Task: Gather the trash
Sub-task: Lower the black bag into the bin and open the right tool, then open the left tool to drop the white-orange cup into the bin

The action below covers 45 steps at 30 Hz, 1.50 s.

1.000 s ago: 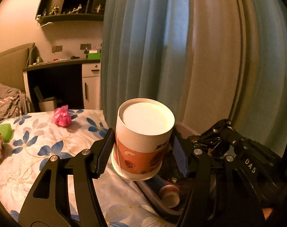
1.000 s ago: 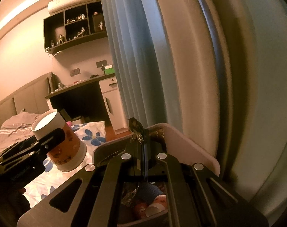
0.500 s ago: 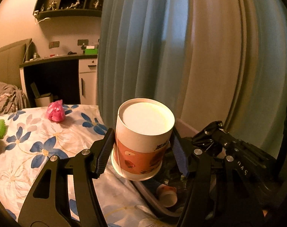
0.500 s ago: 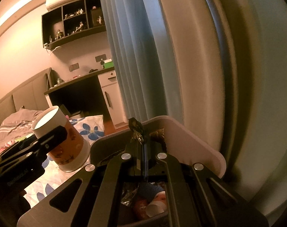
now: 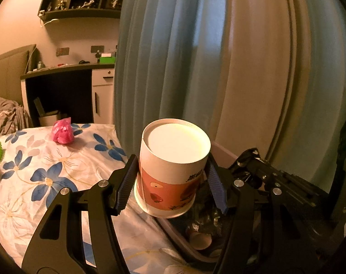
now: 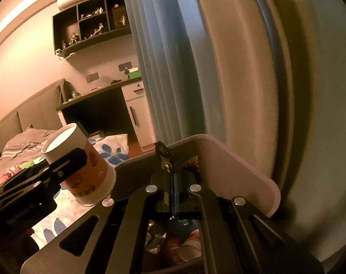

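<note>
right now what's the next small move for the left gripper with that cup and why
Probably carry the paper cup a little further over the trash bin, then let go. The left gripper grips it upside down beside the bin's near edge, while the right gripper pinches the bin liner.

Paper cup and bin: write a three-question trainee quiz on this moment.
1. True or false: the left tongs hold the paper cup upside down.
2. What do the right tongs pinch? A) the bin liner B) a pink bag C) nothing
3. Fill in: the crumpled pink bag lies on the floral ____.

Key: 1 true; 2 A; 3 bedsheet. The liner belongs to the trash bin.
</note>
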Motion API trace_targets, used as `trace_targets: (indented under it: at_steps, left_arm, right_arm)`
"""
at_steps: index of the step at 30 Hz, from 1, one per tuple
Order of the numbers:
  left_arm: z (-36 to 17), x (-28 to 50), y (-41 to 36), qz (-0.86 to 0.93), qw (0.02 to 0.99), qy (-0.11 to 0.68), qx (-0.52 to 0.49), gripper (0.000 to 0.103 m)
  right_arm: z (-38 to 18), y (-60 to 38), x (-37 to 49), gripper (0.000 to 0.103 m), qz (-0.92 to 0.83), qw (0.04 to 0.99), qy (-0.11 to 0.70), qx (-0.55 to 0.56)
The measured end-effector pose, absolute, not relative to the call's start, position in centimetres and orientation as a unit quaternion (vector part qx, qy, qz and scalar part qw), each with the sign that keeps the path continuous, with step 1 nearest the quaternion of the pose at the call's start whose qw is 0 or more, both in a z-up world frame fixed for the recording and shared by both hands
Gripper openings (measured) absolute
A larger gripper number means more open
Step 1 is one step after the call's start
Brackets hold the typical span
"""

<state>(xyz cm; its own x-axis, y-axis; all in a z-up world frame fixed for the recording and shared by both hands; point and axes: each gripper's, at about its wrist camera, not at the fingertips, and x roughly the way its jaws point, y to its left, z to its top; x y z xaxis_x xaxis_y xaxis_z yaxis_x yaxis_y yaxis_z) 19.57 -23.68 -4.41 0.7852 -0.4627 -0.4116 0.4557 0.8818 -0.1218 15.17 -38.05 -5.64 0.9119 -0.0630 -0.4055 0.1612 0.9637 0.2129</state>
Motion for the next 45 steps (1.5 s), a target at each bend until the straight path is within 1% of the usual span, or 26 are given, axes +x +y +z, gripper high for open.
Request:
trace_targets:
  at_steps: [3, 4, 5, 6, 7, 8, 12, 13, 15, 17, 22, 24, 27, 29, 36, 38, 45]
  left_arm:
    - [-4.5, 19.7, -23.8, -0.245, 0.943, 0.223, -0.01, 0.059]
    - [-4.6, 19.6, -23.9, -0.246, 0.943, 0.223, -0.01, 0.059]
    - [-4.7, 19.7, -23.9, -0.247, 0.943, 0.224, -0.01, 0.059]
    - [-4.9, 19.7, -24.0, -0.25, 0.942, 0.225, -0.01, 0.059]
    - [-5.0, 19.7, -24.1, -0.252, 0.941, 0.227, -0.01, 0.059]
    - [-5.1, 19.7, -24.2, -0.254, 0.94, 0.227, -0.01, 0.059]
    - [-5.6, 19.7, -24.7, -0.267, 0.936, 0.231, -0.008, 0.059]
    - [-5.7, 19.7, -25.0, -0.271, 0.934, 0.232, -0.006, 0.059]
    - [-6.1, 19.5, -25.6, -0.28, 0.931, 0.235, 0.001, 0.059]
    - [-6.6, 19.4, -26.3, -0.29, 0.927, 0.239, 0.007, 0.059]
    - [-7.8, 19.4, -27.9, -0.305, 0.918, 0.253, 0.019, 0.06]
    - [-8.2, 19.3, -28.2, -0.31, 0.916, 0.254, 0.021, 0.061]
    - [-8.4, 19.2, -28.5, -0.323, 0.91, 0.258, 0.011, 0.072]
    - [-8.4, 19.1, -28.5, -0.327, 0.91, 0.254, 0.003, 0.086]
    - [-8.1, 18.6, -26.5, -0.301, 0.92, 0.251, -0.013, 0.093]
    - [-7.9, 18.4, -25.2, -0.286, 0.924, 0.253, -0.023, 0.096]
    - [-7.3, 17.2, -19.0, -0.179, 0.951, 0.249, -0.034, 0.096]
  right_arm:
    - [-5.9, -38.2, 15.1, 0.003, -0.06, 0.97, 0.202, 0.123]
    - [-5.9, -38.3, 15.1, 0.009, -0.061, 0.969, 0.203, 0.127]
    - [-5.9, -38.4, 15.0, 0.021, -0.063, 0.968, 0.203, 0.13]
    - [-5.9, -38.6, 14.9, 0.028, -0.065, 0.968, 0.202, 0.134]
    - [-5.9, -38.8, 14.7, 0.037, -0.069, 0.968, 0.198, 0.137]
    - [-5.9, -38.9, 14.5, 0.041, -0.072, 0.968, 0.195, 0.139]
    - [-5.9, -39.9, 13.7, 0.047, -0.087, 0.966, 0.189, 0.154]
    - [-5.8, -40.0, 13.2, 0.05, -0.094, 0.966, 0.183, 0.154]
    - [-5.8, -40.2, 12.6, 0.052, -0.103, 0.967, 0.175, 0.156]
    - [-5.7, -40.3, 12.0, 0.057, -0.11, 0.967, 0.168, 0.157]
    - [-5.5, -40.6, 10.9, 0.059, -0.12, 0.966, 0.159, 0.162]
    - [-5.5, -40.7, 10.5, 0.059, -0.122, 0.967, 0.156, 0.161]
    - [-5.4, -40.6, 10.1, 0.059, -0.126, 0.968, 0.152, 0.157]
    - [-5.4, -40.6, 9.9, 0.059, -0.125, 0.968, 0.15, 0.158]
    - [-5.0, -40.2, 9.3, 0.059, -0.123, 0.971, 0.138, 0.152]
    - [-5.1, -39.9, 9.2, 0.061, -0.119, 0.972, 0.136, 0.149]
    - [-5.4, -38.4, 9.2, 0.064, -0.097, 0.975, 0.139, 0.143]
